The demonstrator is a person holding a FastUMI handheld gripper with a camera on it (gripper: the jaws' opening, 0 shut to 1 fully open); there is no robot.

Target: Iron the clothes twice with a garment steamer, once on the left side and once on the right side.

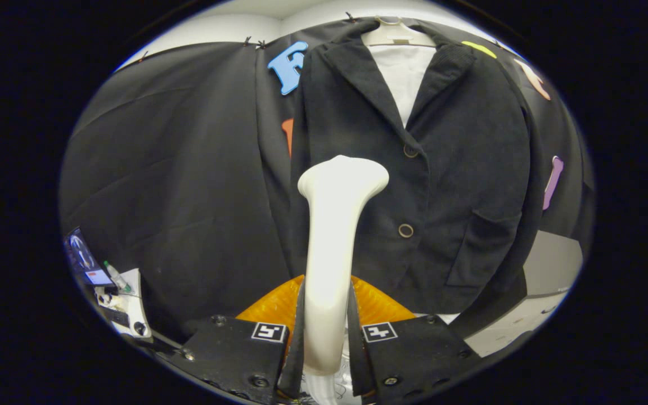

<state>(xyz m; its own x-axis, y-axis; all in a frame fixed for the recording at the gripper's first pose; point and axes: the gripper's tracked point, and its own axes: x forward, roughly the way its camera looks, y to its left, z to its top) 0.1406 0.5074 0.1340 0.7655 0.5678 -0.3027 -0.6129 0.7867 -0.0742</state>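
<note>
While gripper (327, 332) clamps smooth flared steamer (335, 225), dark corduroy jacket (459, 169) hangs beyond, round buttons.

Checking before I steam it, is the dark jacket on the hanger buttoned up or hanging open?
Buttoned. The jacket front panels overlap, closed along two buttons, beyond the steamer the gripper is shut on.

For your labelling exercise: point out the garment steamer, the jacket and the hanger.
garment steamer (332, 236), gripper view, its neck, clamped between the gripper (325, 332) fingers.
jacket (470, 169), gripper view, chest panel.
hanger (397, 35), gripper view, its top.

Even, dim light; sharp centre, strong fisheye bending.
</note>
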